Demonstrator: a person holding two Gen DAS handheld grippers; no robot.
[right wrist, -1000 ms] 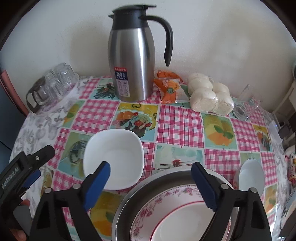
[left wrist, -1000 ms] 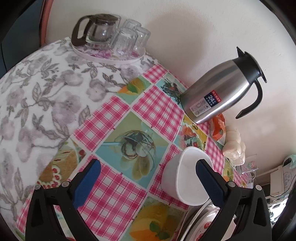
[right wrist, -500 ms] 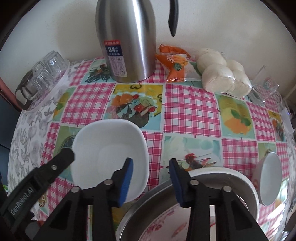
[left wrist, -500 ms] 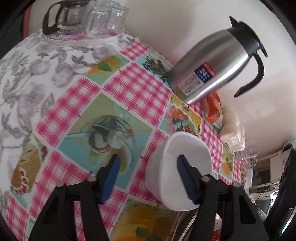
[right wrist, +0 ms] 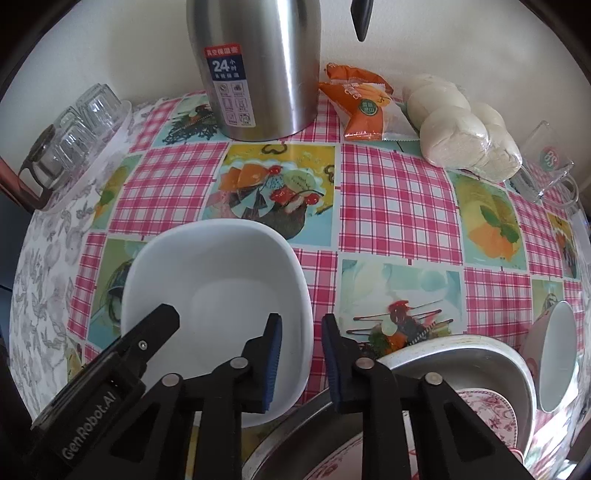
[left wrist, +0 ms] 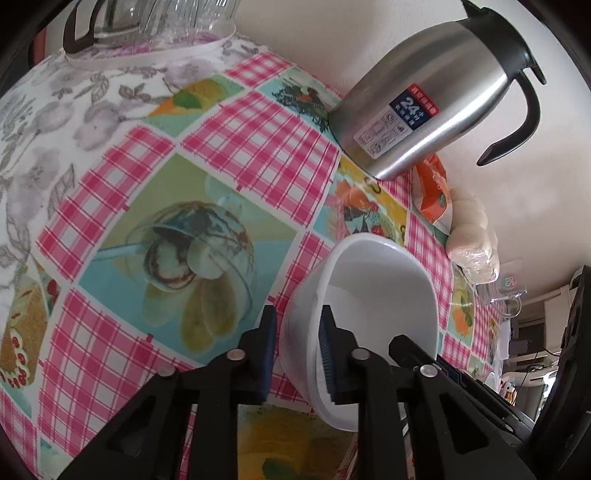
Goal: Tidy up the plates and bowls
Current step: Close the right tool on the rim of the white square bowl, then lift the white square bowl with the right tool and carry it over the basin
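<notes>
On the far left, well beyond the left tongs (left wrist: 297,350), a tray of upturned glasses (left wrist: 192,14) and a glass pot (left wrist: 107,22) sits at the table's edge on the grey flowered cloth (left wrist: 40,122). Ahead of those tongs spreads the pink checked tablecloth (left wrist: 255,147) with its fruit pictures. The left tongs themselves have just been closing, and their blue pads now clench the near-left wall of the white bowl (left wrist: 380,291), one pad outside it and one inside. Seen from the right side, the left tongs (right wrist: 140,347) reach over that bowl's left rim.

The white bowl (right wrist: 218,295) rests on the cloth between the two tools. The right tongs (right wrist: 301,363) have also just been closing and straddle the bowl's right rim, one pad inside and the other outside; whether the outer pad presses the wall I cannot tell.

Straight beyond the bowl stands a steel jug (right wrist: 255,66) against the wall, with an orange packet (right wrist: 362,107) and a bag of white buns (right wrist: 465,125) to its right, then a clear glass mug (right wrist: 546,162). Just under and right of the right tongs lies a metal basin (right wrist: 461,354) holding a flowered plate (right wrist: 491,410), and a small white cup (right wrist: 557,354) lies tipped on its side just right of the basin.
</notes>
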